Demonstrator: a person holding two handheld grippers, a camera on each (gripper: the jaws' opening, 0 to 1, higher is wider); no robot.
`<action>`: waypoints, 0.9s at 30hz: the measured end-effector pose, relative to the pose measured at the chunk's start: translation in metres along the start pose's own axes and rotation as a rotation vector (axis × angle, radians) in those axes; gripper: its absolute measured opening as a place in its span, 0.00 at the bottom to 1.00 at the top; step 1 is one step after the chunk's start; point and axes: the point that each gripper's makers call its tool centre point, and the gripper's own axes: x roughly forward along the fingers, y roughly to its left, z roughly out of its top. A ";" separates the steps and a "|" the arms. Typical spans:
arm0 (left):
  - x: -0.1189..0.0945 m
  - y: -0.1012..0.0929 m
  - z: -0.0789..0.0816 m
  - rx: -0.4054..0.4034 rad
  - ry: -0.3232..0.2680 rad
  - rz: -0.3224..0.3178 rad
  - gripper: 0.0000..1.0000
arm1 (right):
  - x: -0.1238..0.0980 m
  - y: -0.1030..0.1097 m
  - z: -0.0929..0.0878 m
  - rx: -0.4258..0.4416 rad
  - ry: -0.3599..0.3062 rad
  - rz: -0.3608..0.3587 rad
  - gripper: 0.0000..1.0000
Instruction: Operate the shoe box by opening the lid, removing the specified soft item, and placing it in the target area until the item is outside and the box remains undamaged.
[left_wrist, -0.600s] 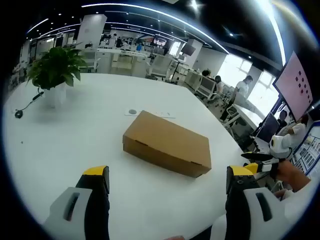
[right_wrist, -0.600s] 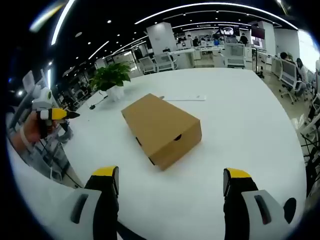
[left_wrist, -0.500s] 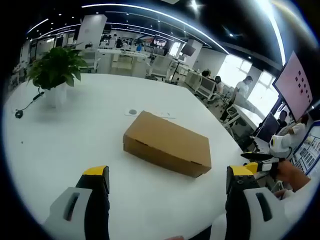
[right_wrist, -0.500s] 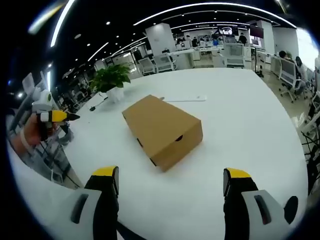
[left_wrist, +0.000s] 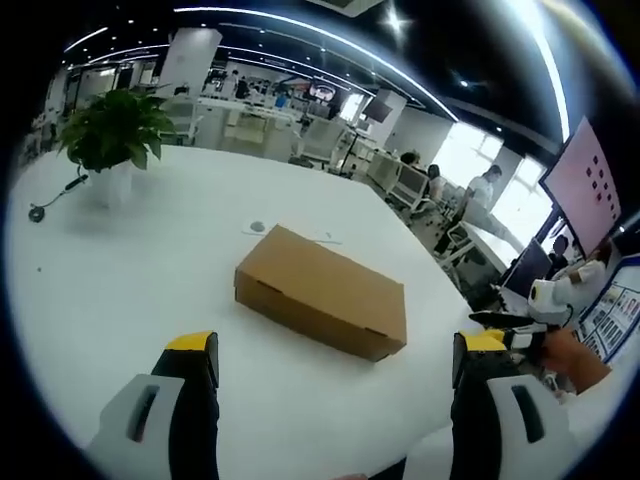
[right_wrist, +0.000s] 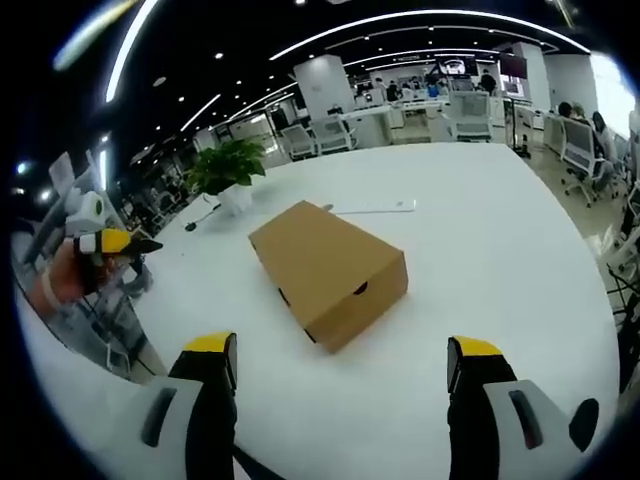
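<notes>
A brown cardboard shoe box (left_wrist: 322, 304) lies on the white table (left_wrist: 130, 270) with its lid down. In the left gripper view my left gripper (left_wrist: 336, 362) stands open in front of it, well short of the box, nothing between its jaws. The right gripper (left_wrist: 515, 336) comes into that view at the far right, held in a hand. From the right gripper view the same box (right_wrist: 328, 271) shows end-on, with a finger notch in its near end. My right gripper (right_wrist: 342, 365) is open and apart from it. At the left of that view is the left gripper (right_wrist: 112, 243), held in a hand.
A potted green plant (left_wrist: 110, 138) stands at the table's far left corner, with a cable (left_wrist: 50, 200) beside it. A thin white flat object (right_wrist: 370, 208) lies behind the box. Office desks, chairs and people fill the room beyond the table.
Both views have shifted slightly with the hands: the box sits a little further left in the left gripper view. The box has not moved on the table, and both grippers stay open.
</notes>
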 end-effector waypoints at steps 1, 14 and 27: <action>0.000 0.000 0.000 0.001 0.000 0.000 0.99 | 0.000 0.000 0.000 0.002 -0.001 0.003 0.88; -0.001 0.022 -0.005 0.086 0.051 0.004 0.99 | 0.006 0.016 0.006 0.069 -0.025 -0.025 0.90; -0.004 0.053 0.004 0.104 0.069 -0.058 0.99 | 0.017 0.029 0.007 0.109 -0.062 -0.087 0.89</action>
